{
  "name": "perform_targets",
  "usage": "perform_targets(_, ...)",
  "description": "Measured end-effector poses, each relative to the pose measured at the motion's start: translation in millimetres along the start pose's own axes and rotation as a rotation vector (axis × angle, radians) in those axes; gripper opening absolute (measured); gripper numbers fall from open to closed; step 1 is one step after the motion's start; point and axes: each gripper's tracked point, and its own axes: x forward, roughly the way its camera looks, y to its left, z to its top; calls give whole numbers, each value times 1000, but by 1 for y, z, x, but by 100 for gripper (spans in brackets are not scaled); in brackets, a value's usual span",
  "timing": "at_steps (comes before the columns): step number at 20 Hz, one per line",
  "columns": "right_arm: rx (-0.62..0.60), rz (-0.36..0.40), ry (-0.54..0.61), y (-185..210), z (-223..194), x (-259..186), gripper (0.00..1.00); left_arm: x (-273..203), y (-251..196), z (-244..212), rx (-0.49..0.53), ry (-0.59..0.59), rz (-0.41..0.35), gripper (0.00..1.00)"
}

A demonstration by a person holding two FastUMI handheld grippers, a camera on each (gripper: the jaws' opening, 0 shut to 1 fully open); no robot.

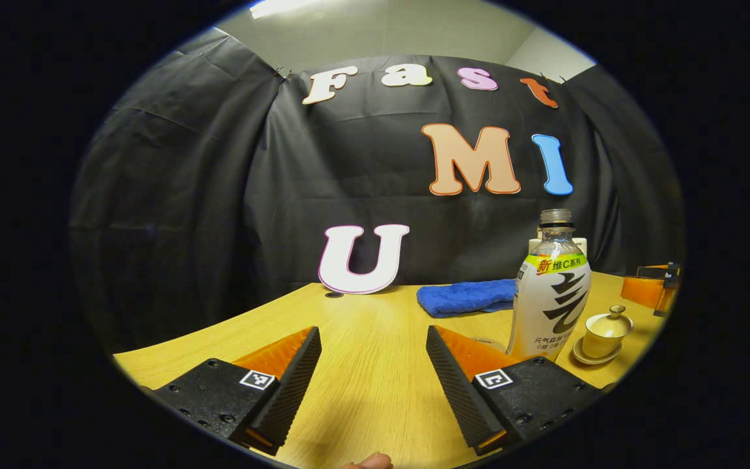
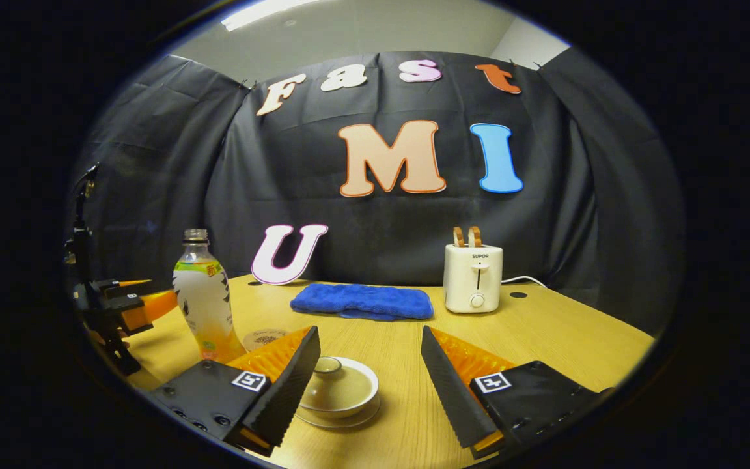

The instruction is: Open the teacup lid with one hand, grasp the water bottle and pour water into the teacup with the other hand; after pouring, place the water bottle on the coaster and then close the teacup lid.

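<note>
A: Where do you stand right now?

B: Your right gripper [image 2: 370, 378] hangs just over the teacup [image 2: 338, 389], fingers spread wide, gripping nothing. The cup sits on its saucer [image 2: 368, 412] with the lid [image 2: 328, 366] on; the knob shows beside your left-hand finger, so you look a bit off centre for pinching it.

A: And the other hand?

B: Your left gripper [image 1: 373, 378] is also wide and empty, low over the table [image 1: 375, 339]. The bottle [image 1: 549, 296] stands upright ahead of it and off to its right, cap off, with the cup [image 1: 606, 332] just beyond it.

A: Why that split?

B: It seems to suit the layout: the right is already nearest the lid, and the left has a clear run to the bottle. The coaster [image 2: 264, 339] lies just beside the bottle, so I'd expect a short move to set it down there after pouring.

A: Anything in the way?

B: The cloth [image 2: 362, 301] and toaster [image 2: 472, 277] sit well back. Watch the open bottle; tip it early and it could spill.
</note>
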Motion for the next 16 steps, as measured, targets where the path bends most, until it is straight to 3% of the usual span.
perform_targets(1, -11, 5, 7, 3, -1, -1, 99, 0, 0, 0, 0, 0, 0, 95)
perform_targets(2, -20, 12, 14, 6, -2, -1, 94, 0, 0, 0, 0, 0, 0, 95)
perform_targets(3, -28, 20, 22, 9, -3, -1, 99, 0, 0, -1, 0, 0, -1, 95)
perform_targets(4, -32, 28, 29, 12, -5, -2, 94, 0, 0, -1, 0, 0, -1, 95)
perform_targets(9, -62, 66, 73, 26, -14, -2, 98, -1, 0, 0, 0, 0, 0, 95)
perform_targets(13, -70, 83, 117, 32, -26, 0, 93, 0, 0, 0, 0, 1, -1, 95)
perform_targets(14, -70, 83, 122, 33, -27, 1, 85, 0, 0, 0, 0, 1, -1, 95)
perform_targets(16, -70, 82, 130, 34, -29, 3, 85, 0, 0, 1, 0, 1, -1, 95)
